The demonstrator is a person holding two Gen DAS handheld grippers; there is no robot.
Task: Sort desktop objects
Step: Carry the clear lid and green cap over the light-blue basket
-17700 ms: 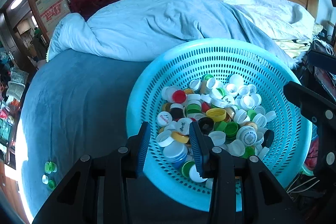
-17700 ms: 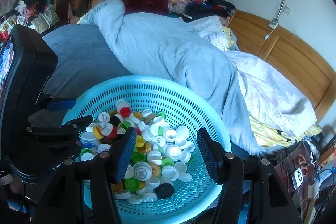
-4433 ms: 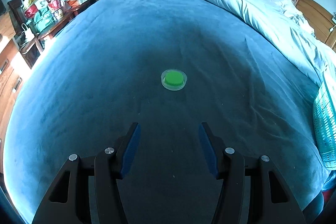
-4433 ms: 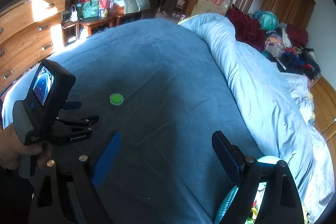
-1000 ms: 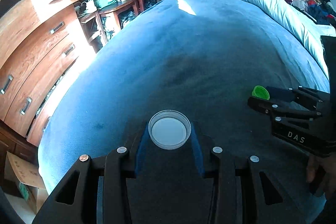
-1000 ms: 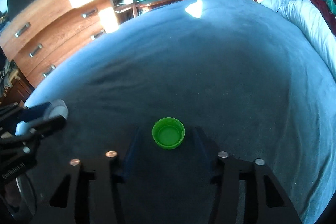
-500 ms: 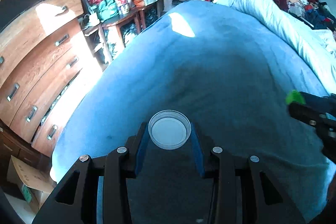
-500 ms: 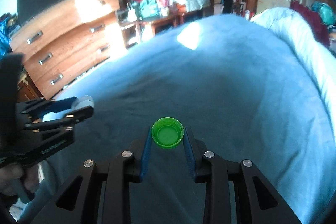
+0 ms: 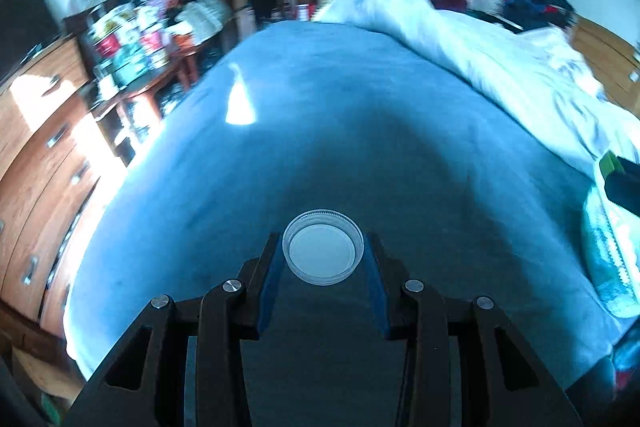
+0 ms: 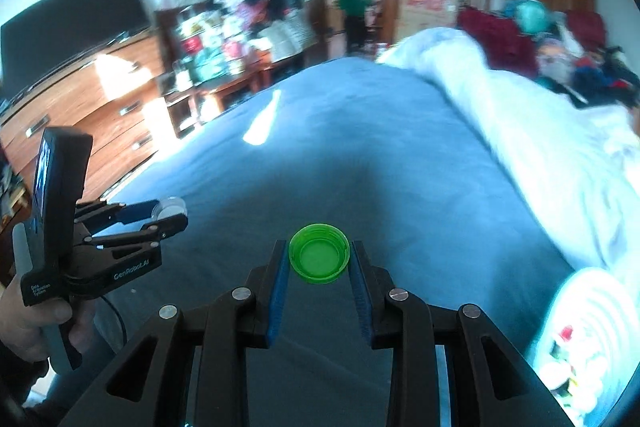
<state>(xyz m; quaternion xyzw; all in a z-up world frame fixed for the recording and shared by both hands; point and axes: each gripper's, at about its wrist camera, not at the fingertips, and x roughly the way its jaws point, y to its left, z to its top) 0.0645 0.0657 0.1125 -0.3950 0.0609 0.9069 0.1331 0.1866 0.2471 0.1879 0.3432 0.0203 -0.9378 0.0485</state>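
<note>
My left gripper [image 9: 323, 254] is shut on a white bottle cap [image 9: 323, 247], open side toward the camera, held above the blue bedspread [image 9: 340, 131]. My right gripper [image 10: 319, 260] is shut on a green bottle cap [image 10: 319, 259], also held above the bed. The left gripper with its white cap [image 10: 171, 207] shows at the left of the right wrist view. The turquoise basket [image 10: 592, 303] of mixed caps sits at the lower right; its rim also shows at the right edge of the left wrist view [image 9: 600, 247].
A pale blue duvet [image 9: 480, 55] is bunched along the bed's far right side. A wooden dresser [image 9: 36, 131] and a cluttered side table [image 9: 148, 51] stand left of the bed. A person in green [image 10: 354, 3] stands in the doorway.
Both grippers have risen and swung to the right with their caps. The basket has come into view at the right, and the dresser has slid toward the left edge.
</note>
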